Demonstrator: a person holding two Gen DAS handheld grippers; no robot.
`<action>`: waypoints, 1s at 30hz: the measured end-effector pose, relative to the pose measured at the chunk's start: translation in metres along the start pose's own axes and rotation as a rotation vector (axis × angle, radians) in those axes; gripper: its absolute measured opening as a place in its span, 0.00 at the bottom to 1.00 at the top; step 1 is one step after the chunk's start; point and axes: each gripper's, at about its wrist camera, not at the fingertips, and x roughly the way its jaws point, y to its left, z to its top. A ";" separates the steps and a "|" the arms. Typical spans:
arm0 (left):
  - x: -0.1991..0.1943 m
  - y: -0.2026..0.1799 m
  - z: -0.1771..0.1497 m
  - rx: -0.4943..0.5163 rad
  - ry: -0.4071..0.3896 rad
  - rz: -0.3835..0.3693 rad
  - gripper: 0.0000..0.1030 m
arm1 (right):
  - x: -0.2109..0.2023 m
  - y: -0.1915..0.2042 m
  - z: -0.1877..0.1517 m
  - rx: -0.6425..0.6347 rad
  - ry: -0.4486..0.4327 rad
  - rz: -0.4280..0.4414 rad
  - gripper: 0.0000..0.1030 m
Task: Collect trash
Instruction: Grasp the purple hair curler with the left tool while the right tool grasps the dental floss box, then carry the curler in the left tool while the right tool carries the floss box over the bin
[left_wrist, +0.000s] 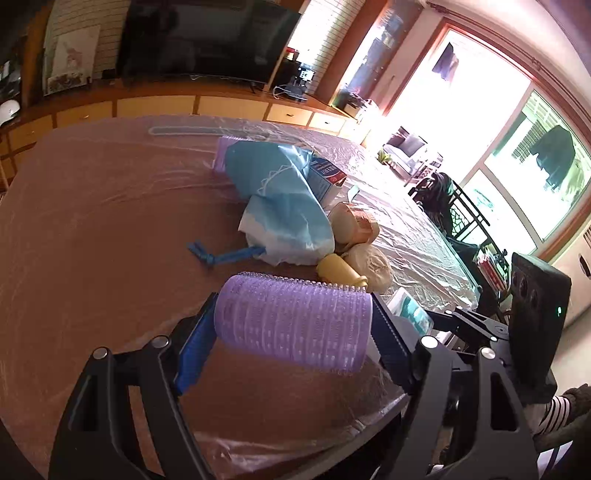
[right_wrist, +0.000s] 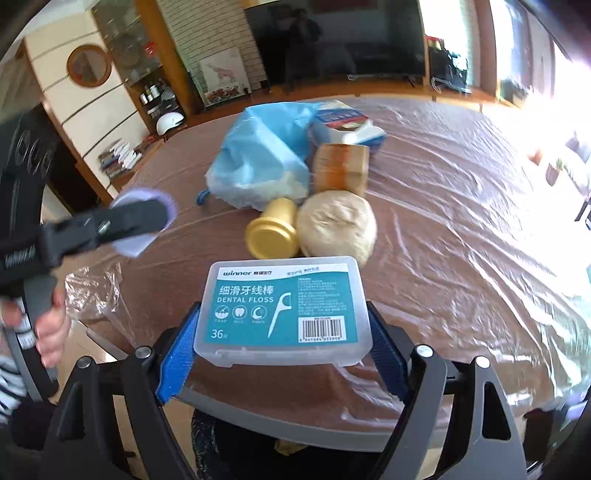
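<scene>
L gripper (left_wrist: 293, 325) clamps purple roller (left_wrist: 293, 323) crosswise btwn its fingers, above table (left_wrist: 92, 229). R gripper (right_wrist: 282, 326) grips floss box (right_wrist: 282, 310) by both sides, over table edge. Near the box: yellow cap (right_wrist: 273, 232), tan ball (right_wrist: 336, 227); blue bag (right_wrist: 258, 162) behind them

My left wrist camera looks along my left gripper (left_wrist: 291, 332) from the near edge of the table (left_wrist: 92, 229), tilted, facing the blue bag (left_wrist: 280, 206) with the window beyond it. My right wrist camera sits close above that edge, facing the blue bag (right_wrist: 258, 158) and the television (right_wrist: 332, 37) behind. Both views share the bag's pile; the right one also catches my left gripper (right_wrist: 140, 221).
</scene>
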 end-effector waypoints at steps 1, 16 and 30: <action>-0.002 -0.001 -0.003 0.000 -0.004 0.015 0.76 | -0.001 -0.003 0.000 0.010 0.000 0.003 0.79; -0.009 -0.035 -0.032 0.036 -0.003 0.130 0.76 | -0.039 -0.034 -0.009 0.045 -0.014 0.045 0.79; -0.019 -0.066 -0.062 0.067 -0.005 0.145 0.76 | -0.063 -0.038 -0.027 0.018 0.003 0.100 0.79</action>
